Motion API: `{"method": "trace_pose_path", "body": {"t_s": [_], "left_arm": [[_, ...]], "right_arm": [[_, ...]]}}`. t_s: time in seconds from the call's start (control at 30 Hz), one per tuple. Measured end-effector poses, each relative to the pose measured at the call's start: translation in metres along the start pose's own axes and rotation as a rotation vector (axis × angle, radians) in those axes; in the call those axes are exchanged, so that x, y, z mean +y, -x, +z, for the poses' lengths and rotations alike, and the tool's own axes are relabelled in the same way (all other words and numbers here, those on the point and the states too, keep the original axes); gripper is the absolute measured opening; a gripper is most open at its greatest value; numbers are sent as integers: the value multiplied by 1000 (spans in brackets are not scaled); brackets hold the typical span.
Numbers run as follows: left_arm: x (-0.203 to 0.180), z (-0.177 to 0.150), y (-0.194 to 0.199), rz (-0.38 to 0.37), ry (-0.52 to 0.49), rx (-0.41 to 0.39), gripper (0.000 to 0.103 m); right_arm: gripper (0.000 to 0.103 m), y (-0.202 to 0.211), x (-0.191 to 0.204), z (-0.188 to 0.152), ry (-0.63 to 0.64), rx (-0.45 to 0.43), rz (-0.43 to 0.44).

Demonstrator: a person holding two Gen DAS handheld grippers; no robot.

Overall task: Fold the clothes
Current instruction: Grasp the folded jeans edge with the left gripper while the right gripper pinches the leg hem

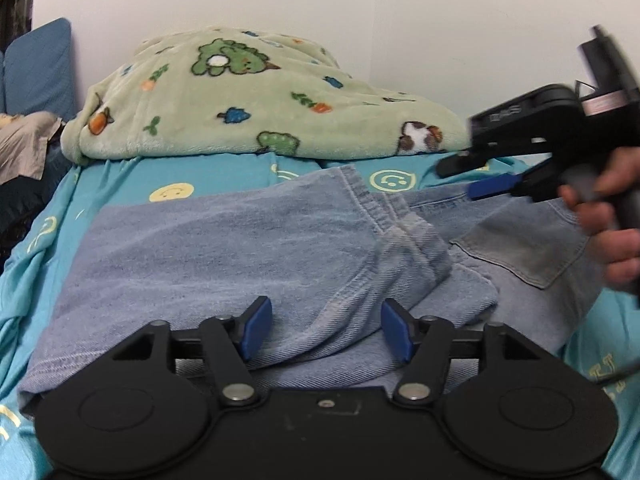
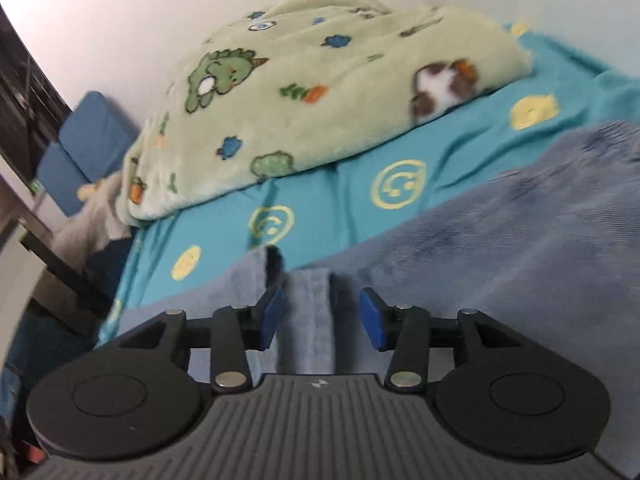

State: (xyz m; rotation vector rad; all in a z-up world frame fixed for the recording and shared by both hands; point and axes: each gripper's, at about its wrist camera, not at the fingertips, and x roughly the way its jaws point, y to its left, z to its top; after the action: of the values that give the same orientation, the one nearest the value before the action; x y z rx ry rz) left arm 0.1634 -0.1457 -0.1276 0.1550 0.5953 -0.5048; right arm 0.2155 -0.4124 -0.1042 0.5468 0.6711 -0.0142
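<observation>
The jeans [image 1: 248,240] lay folded across the frame's middle on the bedsheet [image 1: 120,184]. The left gripper [image 1: 324,330] and right gripper [image 2: 318,316] both gaped wide, holding nothing. Judging by the bunched seam, a careless pinch might drag layers askew.

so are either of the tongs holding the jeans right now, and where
Nothing is held. The left tongs and right tongs are both open above the folded jeans.

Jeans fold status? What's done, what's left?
Done: the jeans lie on the teal sheet with one section already folded over, back pocket exposed. In hand: nothing; left tongs and right tongs are both open over the denim. Left: at least one more fold, probably.
</observation>
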Motion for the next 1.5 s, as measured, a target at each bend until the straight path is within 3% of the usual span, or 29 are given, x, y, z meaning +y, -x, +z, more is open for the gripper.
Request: {"method": "trace_pose_path", "body": {"t_s": [0.13,0.27,0.43,0.57,0.63,0.7,0.77,0.87,0.97,1.1,1.23,1.5], "left_arm": [[-7,2,7,-20,-49,-21,61],[-13,2,0,-27,-105,-26,62],[-8,4,-24,-27,-88,-5,60],[-4,11,-31,-135,-47,-1,42],[-6,12,-34,-140,-59,-4,36],[-8,12,-36,-147,-76,-3,14],[-9,11,-35,-147,-65,-7,6],[-12,15,-28,-138,-45,-17,4],[-15,24,-15,-152,-21,-12,4],[-23,31,-1,-129,-39,-4,4],[-29,19,-14,-109,-55,69,4],[-27,8,-23,-110,-63,83,5]], "right_arm": [[59,42,-4,-10,-4,23,-94],[63,84,-22,-33,-147,7,-77],[63,80,-26,-40,-200,15,-65],[63,56,-21,-38,-209,38,-39],[63,45,-17,-39,-176,54,-22],[63,37,-13,-40,-130,63,-36],[63,31,-9,-40,-104,65,-27],[63,28,-4,-37,-90,42,9],[54,28,3,-34,-49,14,5],[54,36,3,-32,-49,-10,1],[54,33,-3,-30,-88,-11,16],[54,-25,-2,-21,-59,26,165]]}}
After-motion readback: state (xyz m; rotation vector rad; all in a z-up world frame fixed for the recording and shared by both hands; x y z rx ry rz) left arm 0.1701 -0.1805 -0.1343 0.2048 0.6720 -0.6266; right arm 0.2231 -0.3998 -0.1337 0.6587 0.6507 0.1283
